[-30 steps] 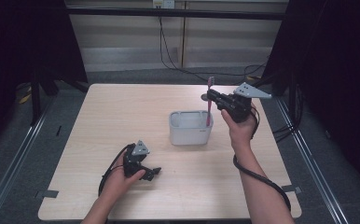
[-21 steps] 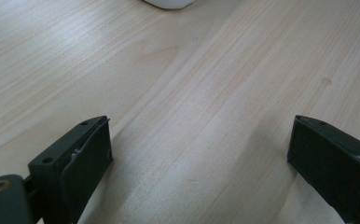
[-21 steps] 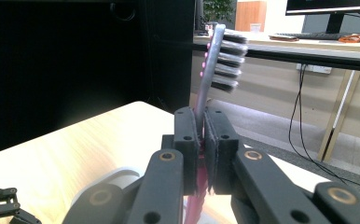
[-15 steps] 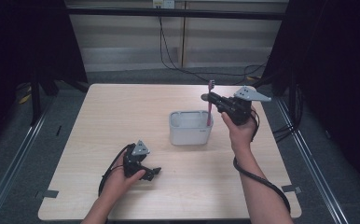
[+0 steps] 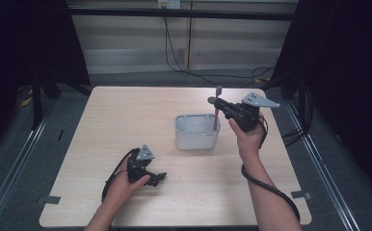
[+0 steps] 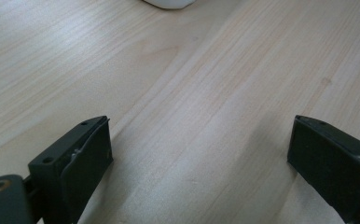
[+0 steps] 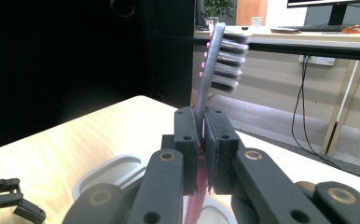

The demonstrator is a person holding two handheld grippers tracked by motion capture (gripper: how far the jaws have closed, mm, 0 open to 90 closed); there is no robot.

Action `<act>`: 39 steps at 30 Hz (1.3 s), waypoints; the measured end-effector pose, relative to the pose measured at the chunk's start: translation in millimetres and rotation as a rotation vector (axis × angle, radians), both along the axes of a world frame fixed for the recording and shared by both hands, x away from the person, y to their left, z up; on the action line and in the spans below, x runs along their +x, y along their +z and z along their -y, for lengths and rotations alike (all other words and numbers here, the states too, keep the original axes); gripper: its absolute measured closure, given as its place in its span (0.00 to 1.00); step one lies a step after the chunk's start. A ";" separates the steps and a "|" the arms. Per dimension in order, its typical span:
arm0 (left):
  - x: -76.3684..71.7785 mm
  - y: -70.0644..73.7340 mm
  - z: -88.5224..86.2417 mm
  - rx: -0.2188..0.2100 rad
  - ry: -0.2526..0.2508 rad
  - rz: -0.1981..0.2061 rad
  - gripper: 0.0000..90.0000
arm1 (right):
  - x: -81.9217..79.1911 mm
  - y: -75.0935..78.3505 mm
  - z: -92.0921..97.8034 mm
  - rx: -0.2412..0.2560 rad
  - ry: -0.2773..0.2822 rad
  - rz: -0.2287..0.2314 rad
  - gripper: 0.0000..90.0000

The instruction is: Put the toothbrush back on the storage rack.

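- Pink-handled toothbrush (image 5: 216, 109) is pinched upright in the right tongs (image 5: 216, 102), bristle head up, handle end dipping into the white bin (image 5: 196, 139).
- Right gripper view confirms it: jaws pressed together on the toothbrush (image 7: 214, 60) neck, grey bristles above the jaws, pink handle running down between them toward the bin (image 7: 104, 176) opening.
- Bin sits mid-tabletop (image 5: 126, 120), rectangular, white plastic, rounded corners; handle enters near its right wall. Can't tell if the handle tip touches the bin floor.
- Left tongs (image 5: 160, 178) rest low on the tabletop, near the front edge, well apart from the bin. Left gripper view: left tongs (image 6: 201, 163) jaws spread wide, nothing between them, bare wood grain of the tabletop (image 6: 192, 93) underneath, a bit of the white bin (image 6: 169, 3) at the top edge.
- Step in hand, my read: placing the toothbrush into the bin, or lifting it out; a single frame doesn't settle direction. The upright pose over the opening leans toward placing.
- Next move, if placing: lower until the handle bottoms out, tilt it to lean on a wall, then spread the right jaws and back off straight up so the head doesn't get dragged.
- Risk: the bin looks light and isn't braced by the left hand; a sideways nudge could slide it.
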State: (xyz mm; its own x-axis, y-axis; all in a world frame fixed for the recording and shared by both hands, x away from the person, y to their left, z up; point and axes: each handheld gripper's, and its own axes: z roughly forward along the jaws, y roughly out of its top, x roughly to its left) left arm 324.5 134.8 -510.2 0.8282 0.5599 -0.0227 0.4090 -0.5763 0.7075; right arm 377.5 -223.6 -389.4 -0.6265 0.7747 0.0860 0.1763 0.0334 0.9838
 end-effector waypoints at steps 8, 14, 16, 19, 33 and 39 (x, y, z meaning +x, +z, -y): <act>0.0 0.0 0.0 0.001 0.000 0.000 0.07 | -1.9 -5.3 1.0 -0.002 0.002 -0.008 0.93; 0.0 0.0 0.0 0.000 0.000 0.000 0.07 | -3.6 -8.2 2.4 -0.005 0.004 -0.013 0.93; 0.0 0.0 0.0 0.000 0.000 0.000 0.07 | -4.4 -10.0 2.7 -0.006 0.001 -0.017 0.93; 0.0 -0.1 0.1 -0.001 0.001 0.002 0.07 | -5.0 -11.2 3.0 -0.007 0.006 -0.022 0.93; 0.0 -0.1 0.1 0.000 0.002 0.002 0.07 | -7.9 -21.7 2.0 -0.016 0.008 -0.036 0.93; 0.0 -0.1 0.1 0.000 0.002 0.003 0.07 | -9.0 -25.0 1.8 -0.020 0.012 -0.041 0.93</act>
